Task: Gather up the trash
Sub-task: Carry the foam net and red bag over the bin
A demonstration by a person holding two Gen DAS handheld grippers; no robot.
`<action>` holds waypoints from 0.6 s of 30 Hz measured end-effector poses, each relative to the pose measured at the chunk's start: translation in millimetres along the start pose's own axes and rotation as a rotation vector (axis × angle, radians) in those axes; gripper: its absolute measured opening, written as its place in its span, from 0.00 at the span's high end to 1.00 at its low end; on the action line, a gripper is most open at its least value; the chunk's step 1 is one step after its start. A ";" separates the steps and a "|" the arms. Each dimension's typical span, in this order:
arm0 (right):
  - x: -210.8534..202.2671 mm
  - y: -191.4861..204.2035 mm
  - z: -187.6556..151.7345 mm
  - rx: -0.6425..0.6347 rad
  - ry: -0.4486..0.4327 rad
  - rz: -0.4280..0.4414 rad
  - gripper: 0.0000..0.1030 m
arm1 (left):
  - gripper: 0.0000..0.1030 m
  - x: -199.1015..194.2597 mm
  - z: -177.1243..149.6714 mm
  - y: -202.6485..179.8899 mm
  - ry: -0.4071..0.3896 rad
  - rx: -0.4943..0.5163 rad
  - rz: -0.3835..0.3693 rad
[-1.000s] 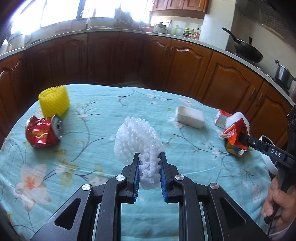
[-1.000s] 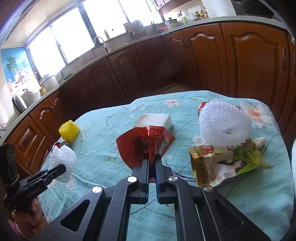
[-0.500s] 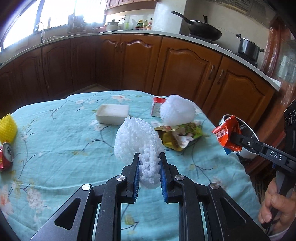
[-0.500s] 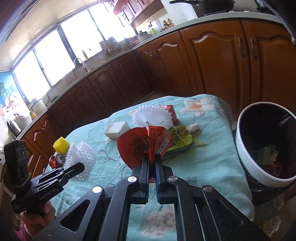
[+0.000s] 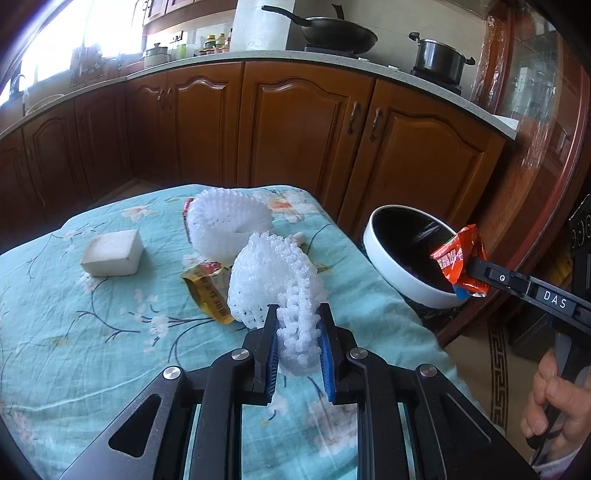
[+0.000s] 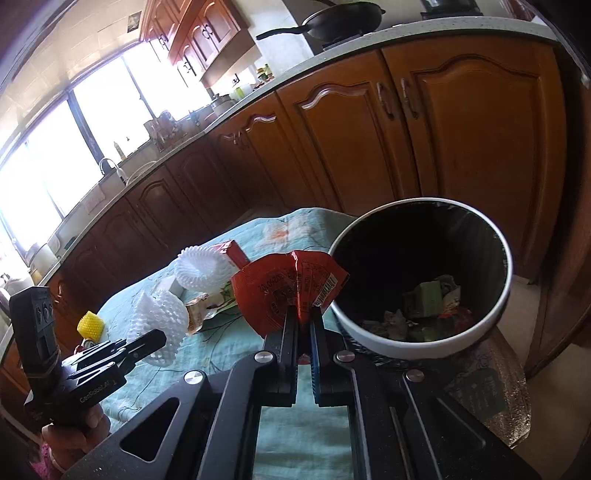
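Brown wooden cupboards run round the kitchen behind a desk (image 5: 92, 332) covered with a blue-green flowery cloth.

Nearest to you in the left wrist view, your left gripper (image 5: 298, 345) has its blue fingers (image 5: 274, 354) squeezed on a white foam net (image 5: 273, 280), which sticks up from them over the cloth. At about 3 o'clock your right gripper (image 5: 476, 271) reaches in from the side, with your hand (image 5: 554, 406) on its handle at the lower right. It is clamped tight on a red wrapper (image 5: 460, 258), and the wrapper hangs at the rim of the white trash bin (image 5: 402, 280), which stands just off the desk's right edge.

On the cloth just past the held net, at about 11 o'clock, lies a yellow wrapper (image 5: 207, 288). Behind it sits a second white foam net (image 5: 225, 225) with a small red box (image 5: 187, 212) touching its far side. At about 10 o'clock lies a white block (image 5: 112, 253), well apart from the nets.

In the right wrist view the red wrapper (image 6: 291, 286) fans out above the closed fingers (image 6: 290, 328), just left of the bin (image 6: 436, 343). Some trash already lies at the bottom of the bin. A yellow foam net (image 6: 90, 325) sits far off at 9 o'clock.

Farthest back, a black pan (image 5: 332, 31) and a pot (image 5: 439, 55) sit on the stove.
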State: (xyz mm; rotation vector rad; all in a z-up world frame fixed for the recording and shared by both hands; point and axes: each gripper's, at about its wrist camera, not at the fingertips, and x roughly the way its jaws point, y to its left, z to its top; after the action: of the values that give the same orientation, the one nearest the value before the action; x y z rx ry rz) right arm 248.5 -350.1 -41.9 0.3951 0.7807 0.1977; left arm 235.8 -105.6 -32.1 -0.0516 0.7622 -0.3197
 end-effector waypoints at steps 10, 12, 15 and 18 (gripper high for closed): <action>-9.9 -37.6 7.3 0.054 -0.029 -0.059 0.95 | 0.83 25.7 17.1 -31.6 0.019 0.057 -0.051; -10.1 -43.2 8.1 0.063 -0.030 -0.067 0.95 | 0.83 31.0 21.5 -36.9 0.020 0.069 -0.062; -7.6 -50.9 11.3 0.069 -0.028 -0.081 0.95 | 0.83 39.7 28.9 -46.1 0.023 0.090 -0.081; -5.2 -59.9 15.3 0.073 -0.026 -0.095 0.95 | 0.83 49.2 36.9 -58.0 0.024 0.114 -0.099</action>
State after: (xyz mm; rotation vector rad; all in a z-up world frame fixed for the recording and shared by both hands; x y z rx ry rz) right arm 257.5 -410.3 -53.6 0.4282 0.7807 0.0750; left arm 279.0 -178.1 -29.0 0.0221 0.7653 -0.4584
